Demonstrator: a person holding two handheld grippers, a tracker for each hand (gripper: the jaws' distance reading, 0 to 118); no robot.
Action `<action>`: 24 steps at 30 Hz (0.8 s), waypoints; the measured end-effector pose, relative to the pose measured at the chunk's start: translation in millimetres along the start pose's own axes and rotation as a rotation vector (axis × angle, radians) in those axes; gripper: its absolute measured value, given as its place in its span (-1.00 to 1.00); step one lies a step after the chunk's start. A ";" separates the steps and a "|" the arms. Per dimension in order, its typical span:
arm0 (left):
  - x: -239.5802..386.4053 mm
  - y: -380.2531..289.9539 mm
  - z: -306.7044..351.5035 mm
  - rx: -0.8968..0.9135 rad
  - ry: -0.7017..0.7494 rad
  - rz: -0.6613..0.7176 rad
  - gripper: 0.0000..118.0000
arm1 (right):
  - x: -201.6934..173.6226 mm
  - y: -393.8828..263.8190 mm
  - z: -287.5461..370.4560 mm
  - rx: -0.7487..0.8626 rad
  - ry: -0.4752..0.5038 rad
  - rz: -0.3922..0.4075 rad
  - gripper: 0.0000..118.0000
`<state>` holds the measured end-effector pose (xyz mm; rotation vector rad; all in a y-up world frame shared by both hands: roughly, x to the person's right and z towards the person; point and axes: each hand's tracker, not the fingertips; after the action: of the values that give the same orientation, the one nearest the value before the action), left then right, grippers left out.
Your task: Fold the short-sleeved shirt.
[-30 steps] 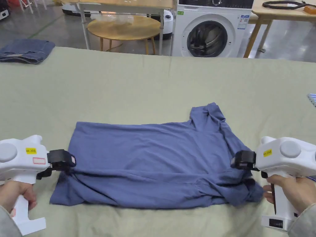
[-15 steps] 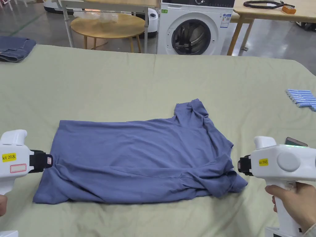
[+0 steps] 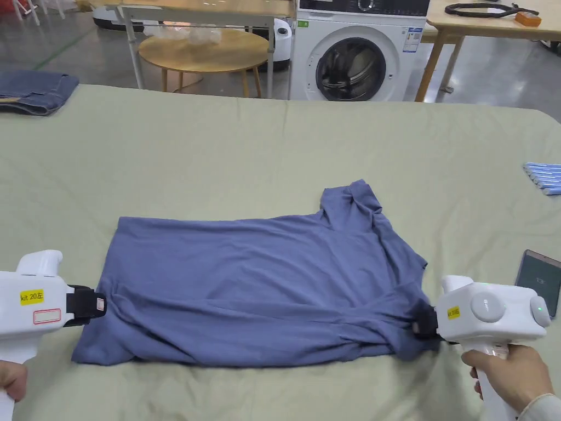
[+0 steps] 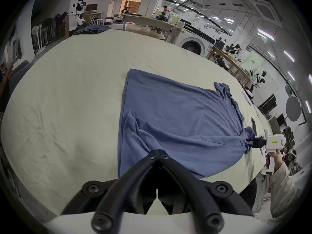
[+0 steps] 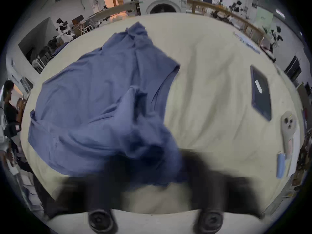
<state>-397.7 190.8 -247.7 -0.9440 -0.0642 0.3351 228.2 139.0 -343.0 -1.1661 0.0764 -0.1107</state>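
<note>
Left gripper point(image 4: 157, 150) jaws closed; right gripper point(image 3: 419, 328) blurred

A yellow sticker on the white body of the left gripper point(image 3: 100, 305), at the lower left of the head view, reads "kit 20" and then a character; below it sits a red-outlined label, blank as far as can be told. The right gripper point(image 3: 416, 328), at the lower right, carries a like yellow sticker, its print too small to read.

right gripper point(image 5: 152, 166) fingers blurred under shirt point(image 5: 94, 94), grip unclear
</note>
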 end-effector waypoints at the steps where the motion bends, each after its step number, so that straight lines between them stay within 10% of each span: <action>1: -2.0 0.3 0.3 0.002 0.013 -0.004 -0.99 | -2.9 -2.2 1.2 0.020 0.005 -0.012 -0.94; 3: -5.0 0.8 1.8 -0.001 0.034 -0.015 -0.90 | -8.5 -0.3 -1.2 0.011 -0.019 0.050 -0.94; 6: -12.5 4.1 -6.2 -0.051 0.136 -0.011 0.67 | -5.4 3.6 -1.2 0.019 -0.033 0.038 -0.94; 12: -31.2 -16.2 -56.8 -0.185 0.225 0.014 0.79 | -6.8 -4.7 2.3 0.019 -0.023 0.012 -0.94; 17: -8.2 -30.7 -59.5 -0.227 0.313 -0.160 0.36 | -6.3 -4.0 0.3 0.015 -0.033 0.028 -0.94; 20: -12.4 -17.2 -44.3 -0.203 0.237 -0.154 -1.00 | -13.3 -11.3 9.6 0.029 -0.034 0.033 -0.94; 24: -22.2 -15.2 -38.7 -0.204 0.117 -0.025 -1.00 | -13.2 -16.0 18.9 0.075 -0.050 0.056 -0.94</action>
<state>-407.1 145.3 -256.2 -1.1622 -0.0028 0.2526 216.6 151.6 -320.8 -1.0906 0.0603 -0.0342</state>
